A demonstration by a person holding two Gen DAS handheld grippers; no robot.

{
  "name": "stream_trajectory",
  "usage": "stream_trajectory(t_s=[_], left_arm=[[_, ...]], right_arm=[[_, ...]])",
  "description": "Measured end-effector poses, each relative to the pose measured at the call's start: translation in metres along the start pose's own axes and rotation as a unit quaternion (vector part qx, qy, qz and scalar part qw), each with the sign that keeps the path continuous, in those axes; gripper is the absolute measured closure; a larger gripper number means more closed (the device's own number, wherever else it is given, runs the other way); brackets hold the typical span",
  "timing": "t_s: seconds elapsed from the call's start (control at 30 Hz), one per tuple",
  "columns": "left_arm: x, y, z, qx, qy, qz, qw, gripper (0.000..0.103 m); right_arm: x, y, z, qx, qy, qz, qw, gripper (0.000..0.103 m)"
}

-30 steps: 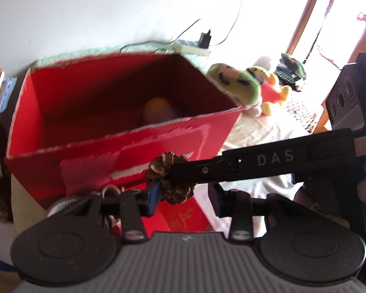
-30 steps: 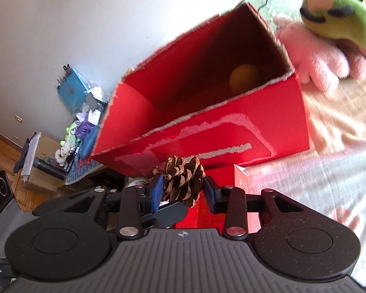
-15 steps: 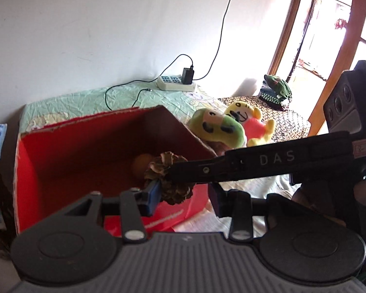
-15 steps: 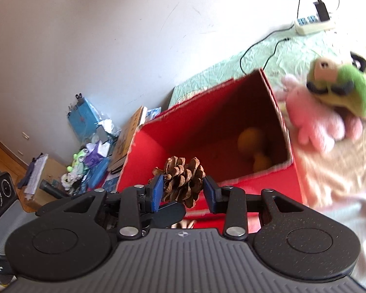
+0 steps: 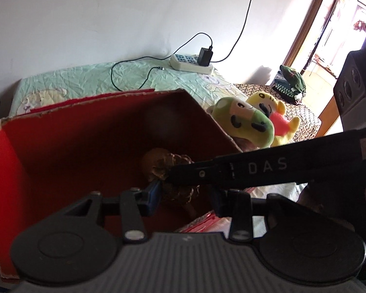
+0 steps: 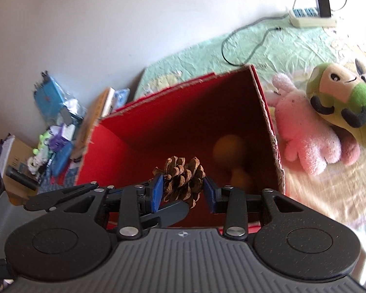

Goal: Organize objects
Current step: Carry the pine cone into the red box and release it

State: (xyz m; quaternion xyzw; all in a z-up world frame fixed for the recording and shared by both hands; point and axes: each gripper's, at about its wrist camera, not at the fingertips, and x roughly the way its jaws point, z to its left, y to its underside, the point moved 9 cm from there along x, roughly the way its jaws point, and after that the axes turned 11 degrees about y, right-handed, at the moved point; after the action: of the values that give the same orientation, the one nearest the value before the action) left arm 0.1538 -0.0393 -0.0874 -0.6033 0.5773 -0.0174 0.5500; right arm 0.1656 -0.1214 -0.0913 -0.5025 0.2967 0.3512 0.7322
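Observation:
A brown pine cone point(image 6: 181, 179) sits between the blue pads of my right gripper point(image 6: 183, 191), which is shut on it above the open red cardboard box point(image 6: 114, 146). The cone also shows in the left wrist view point(image 5: 173, 171), crossed by the right gripper's black finger. My left gripper point(image 5: 186, 196) is open over the red box point(image 5: 9, 171); its left pad point(image 5: 153, 195) is close beside the cone. A blurred orange ball point(image 6: 228, 145) lies inside the box.
A green plush point(image 6: 341, 102) and a pink plush point(image 6: 305, 136) lie on the bed right of the box, a yellow plush point(image 5: 278, 112) behind them. A power strip point(image 5: 190, 61) with charger lies by the wall. Clutter and books point(image 6: 56, 131) are at the left.
Both grippers moved forward and up over the box with the pine cone; the box interior now fills the views. The right gripper's hold has not changed.

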Motion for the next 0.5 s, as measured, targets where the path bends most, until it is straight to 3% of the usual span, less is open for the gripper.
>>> stream_trajectory(t_s=[0.23,0.5], left_arm=[[0.019,0.008,0.017,-0.016,-0.025,0.034,0.9990,0.061],[0.023,0.017,0.036,-0.056,-0.037,0.052,0.9964,0.054]], right_arm=[[0.026,0.002,-0.001,-0.018,0.027,0.050,0.998,0.064],[0.043,0.005,0.002,-0.039,0.052,0.072,0.995,0.064]])
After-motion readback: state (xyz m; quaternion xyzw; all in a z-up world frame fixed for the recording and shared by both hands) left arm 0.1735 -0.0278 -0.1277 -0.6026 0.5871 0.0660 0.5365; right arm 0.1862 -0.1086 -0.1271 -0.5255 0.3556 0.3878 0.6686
